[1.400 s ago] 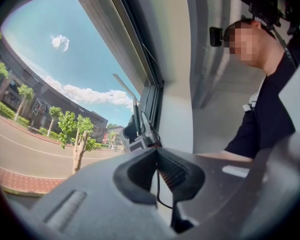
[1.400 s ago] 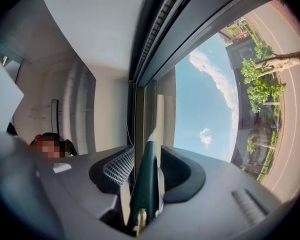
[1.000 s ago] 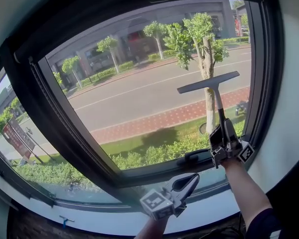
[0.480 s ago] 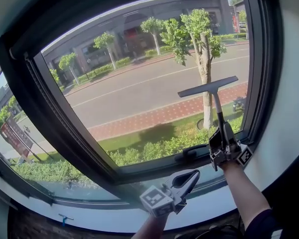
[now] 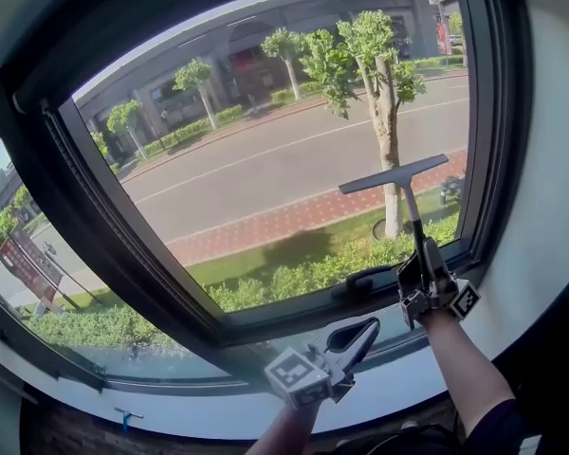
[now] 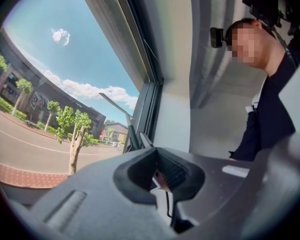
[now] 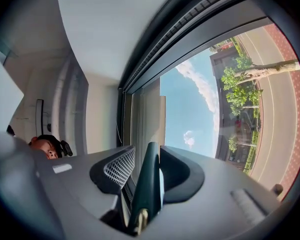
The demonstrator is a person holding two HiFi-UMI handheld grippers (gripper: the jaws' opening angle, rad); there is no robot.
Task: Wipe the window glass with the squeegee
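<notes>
While right gripper (image 5: 425, 259) jaws clamp squeegee (image 5: 395, 175), blade close to right window frame (image 5: 485, 112), left gripper (image 5: 365, 331) jaws closed, empty.

left gripper (image 5: 368, 328): grey, black-and-white marker cube | right gripper (image 5: 424, 257): same | sleeve (image 5: 494, 430): dark navy

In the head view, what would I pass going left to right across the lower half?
Red sign outside → left gripper → right gripper, clamped on the squeegee handle.
</notes>
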